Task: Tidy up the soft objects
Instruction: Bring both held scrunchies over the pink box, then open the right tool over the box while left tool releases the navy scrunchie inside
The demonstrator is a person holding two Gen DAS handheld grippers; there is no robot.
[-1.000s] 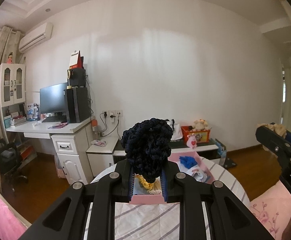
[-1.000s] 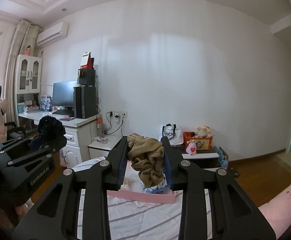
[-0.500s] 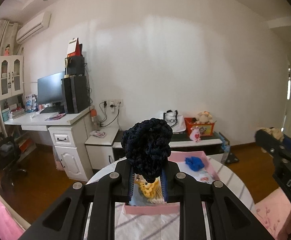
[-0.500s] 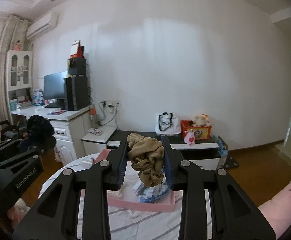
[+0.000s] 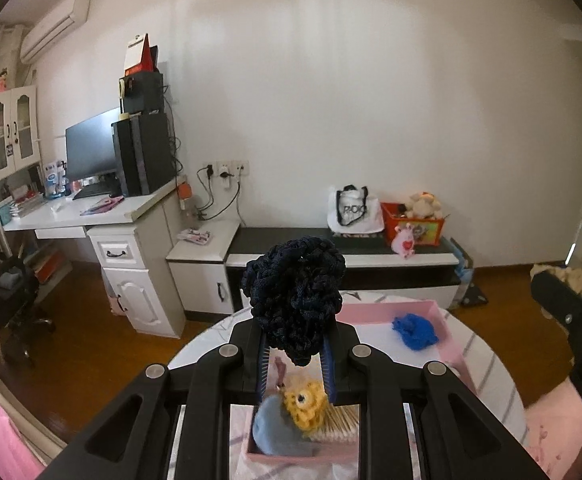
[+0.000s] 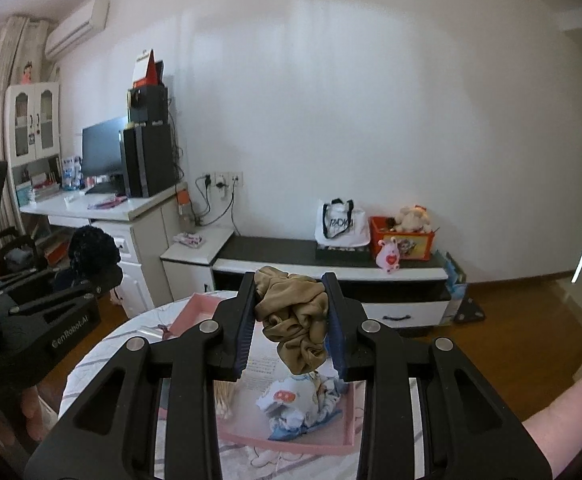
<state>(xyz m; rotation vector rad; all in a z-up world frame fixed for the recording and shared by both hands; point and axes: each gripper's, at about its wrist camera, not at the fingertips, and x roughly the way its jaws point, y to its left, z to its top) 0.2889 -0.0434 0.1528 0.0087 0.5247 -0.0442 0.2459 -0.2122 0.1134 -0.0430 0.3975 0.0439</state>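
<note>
the navy crocheted scrunchie (image 5: 294, 298) sits clamped between the narrow jaws of your left gripper (image 5: 294, 364), bulging up above the pads. your right gripper (image 6: 291, 340) is likewise closed on a tan satin scrunchie (image 6: 295, 320), whose folds hang down between the blue pads.

take the pink tray (image 5: 445, 334) on the round striped table (image 5: 495, 376) as your landmark. your left gripper hangs over its near end, where a grey-blue soft piece (image 5: 275, 430) lies against a yellow crocheted piece (image 5: 305, 402), with a bundle of cotton swabs (image 5: 341, 420) beside them. farther along the tray, toward its far right corner, lies a bright blue scrunchie (image 5: 414, 330). seen from your right wrist, a crumpled light-blue printed cloth (image 6: 299, 400) rests in the tray just below the tan scrunchie.

beyond the tray, against the white wall, runs a low black-and-white cabinet (image 5: 371, 264) carrying a white tote bag (image 5: 353, 210) and an orange box (image 5: 413, 226) with a plush toy. to the tray's far left stands a white desk (image 5: 91, 220) with a monitor (image 5: 91, 146).
</note>
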